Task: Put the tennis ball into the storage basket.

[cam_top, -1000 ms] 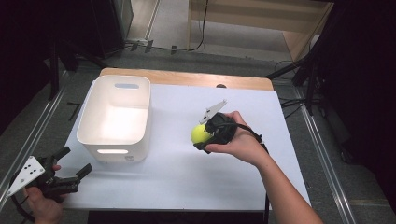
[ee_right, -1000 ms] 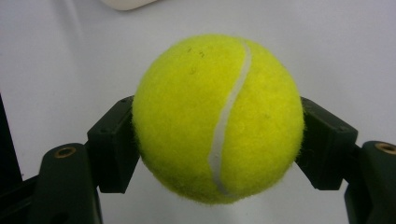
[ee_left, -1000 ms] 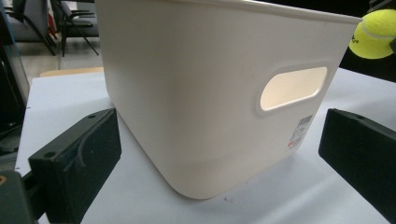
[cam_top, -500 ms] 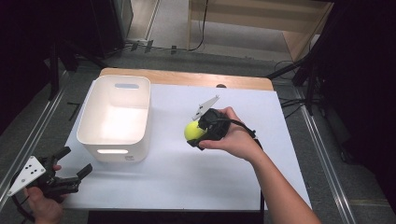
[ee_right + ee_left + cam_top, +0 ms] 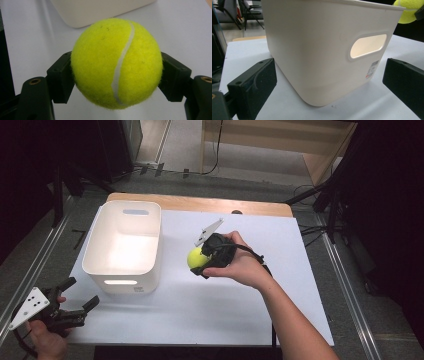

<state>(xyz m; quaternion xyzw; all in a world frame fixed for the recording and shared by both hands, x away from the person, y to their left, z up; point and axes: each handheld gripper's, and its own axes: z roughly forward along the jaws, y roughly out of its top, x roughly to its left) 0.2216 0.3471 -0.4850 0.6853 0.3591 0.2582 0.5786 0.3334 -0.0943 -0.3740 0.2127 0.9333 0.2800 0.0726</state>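
Observation:
A yellow tennis ball [image 5: 195, 258] [image 5: 117, 62] is clamped between the jaws of my right gripper [image 5: 200, 261] [image 5: 117, 75], which is shut on it above the white tabletop, just right of the white bin [image 5: 124, 245]. The ball [image 5: 408, 10] also peeks in at the top right of the left gripper view. My left gripper [image 5: 82, 301] [image 5: 329, 82] is held at the table's near left corner, jaws wide open with nothing between them, pointing at the bin's near wall [image 5: 324, 50] with its handle slot.
The white board [image 5: 280, 285] covers a wooden table whose bare far edge [image 5: 200, 204] runs behind the bin. Metal rails run along the floor on both sides. Cables and dark stands lie beyond the far edge.
My right gripper has carried the ball leftwards towards the bin and slightly upwards. The left gripper has stayed where it was.

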